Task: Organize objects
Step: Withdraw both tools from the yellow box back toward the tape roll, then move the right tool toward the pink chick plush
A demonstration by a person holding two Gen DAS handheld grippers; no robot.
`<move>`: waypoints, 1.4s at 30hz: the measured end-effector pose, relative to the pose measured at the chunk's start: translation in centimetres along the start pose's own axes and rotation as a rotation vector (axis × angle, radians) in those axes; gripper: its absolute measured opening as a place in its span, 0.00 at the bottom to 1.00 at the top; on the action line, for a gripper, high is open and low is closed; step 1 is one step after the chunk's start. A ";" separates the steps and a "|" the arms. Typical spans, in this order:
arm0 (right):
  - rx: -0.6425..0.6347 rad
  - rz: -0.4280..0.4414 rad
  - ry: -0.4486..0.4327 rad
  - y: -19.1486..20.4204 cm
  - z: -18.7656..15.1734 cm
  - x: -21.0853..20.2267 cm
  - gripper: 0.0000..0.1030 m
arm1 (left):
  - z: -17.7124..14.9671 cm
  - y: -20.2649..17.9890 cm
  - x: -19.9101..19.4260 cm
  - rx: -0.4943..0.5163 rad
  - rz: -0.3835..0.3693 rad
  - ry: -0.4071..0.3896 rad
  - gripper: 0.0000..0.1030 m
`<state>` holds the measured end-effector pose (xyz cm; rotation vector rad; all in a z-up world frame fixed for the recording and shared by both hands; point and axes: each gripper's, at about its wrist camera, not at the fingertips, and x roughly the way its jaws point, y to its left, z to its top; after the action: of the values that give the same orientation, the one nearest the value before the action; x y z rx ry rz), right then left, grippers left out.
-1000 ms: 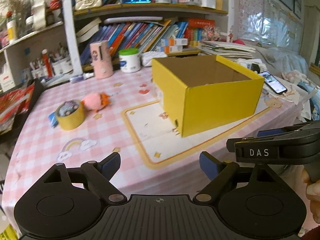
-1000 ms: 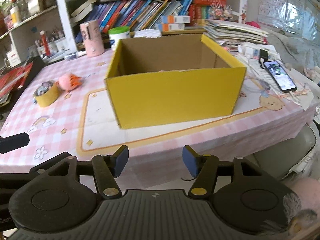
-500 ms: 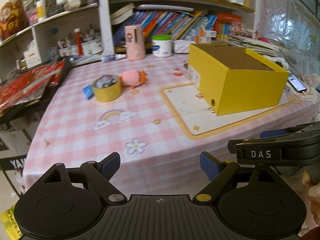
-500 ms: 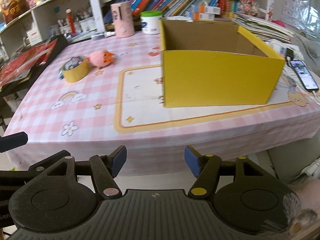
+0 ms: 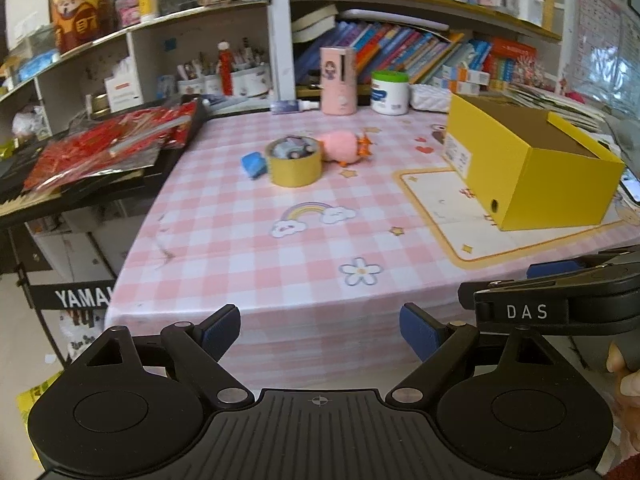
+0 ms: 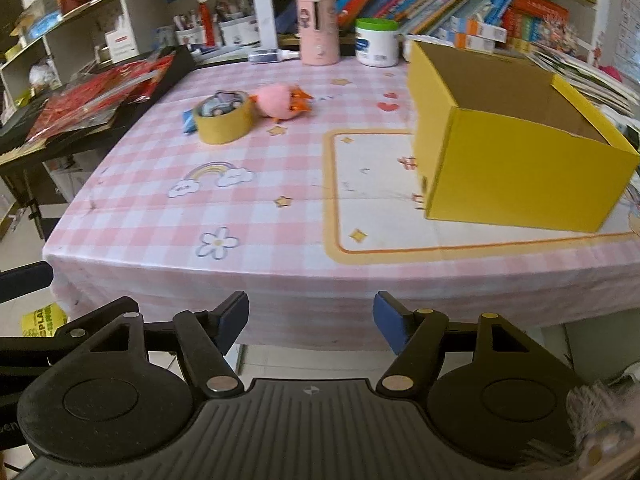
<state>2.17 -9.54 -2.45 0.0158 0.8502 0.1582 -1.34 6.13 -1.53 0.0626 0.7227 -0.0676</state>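
Hovering off counter edge, both empty: left gripper wide, right gripper jaws just been opening, nothing between. Tape roll w/ toy car, pink plush lie ahead-left; left nearer. Yellow box ahead-right.

My left wrist camera looks forward and downward along my left gripper from just off the near edge of the table, facing the shelves behind it. My right wrist camera does likewise over my right gripper, from a spot further right and slightly nearer the yellow box. Both views share the checked tabletop, the tape roll, the pink plush, the box and the bookshelf.
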 end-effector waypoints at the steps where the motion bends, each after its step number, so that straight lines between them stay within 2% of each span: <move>1: -0.005 0.003 -0.002 0.4 0.1 0.1 0.65 | 0.0 0.3 0.0 -0.003 0.004 -0.003 0.86; 12: -0.054 0.022 -0.021 2.9 1.3 0.3 0.66 | 0.4 2.6 -0.1 -0.046 0.028 -0.023 0.86; 24: -0.065 0.023 -0.016 2.4 2.9 1.8 0.67 | 1.7 2.4 1.8 -0.055 0.030 -0.015 0.86; 32: -0.070 0.025 -0.006 1.1 5.7 4.3 0.67 | 4.2 2.0 4.8 -0.070 0.030 -0.001 0.86; 42: -0.091 0.039 0.004 -0.5 10.9 8.7 0.71 | 7.8 1.8 9.5 -0.110 0.051 0.011 0.87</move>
<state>16.01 -8.26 -1.80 -0.0530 0.8464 0.2331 11.02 6.91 -1.92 -0.0233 0.7340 0.0214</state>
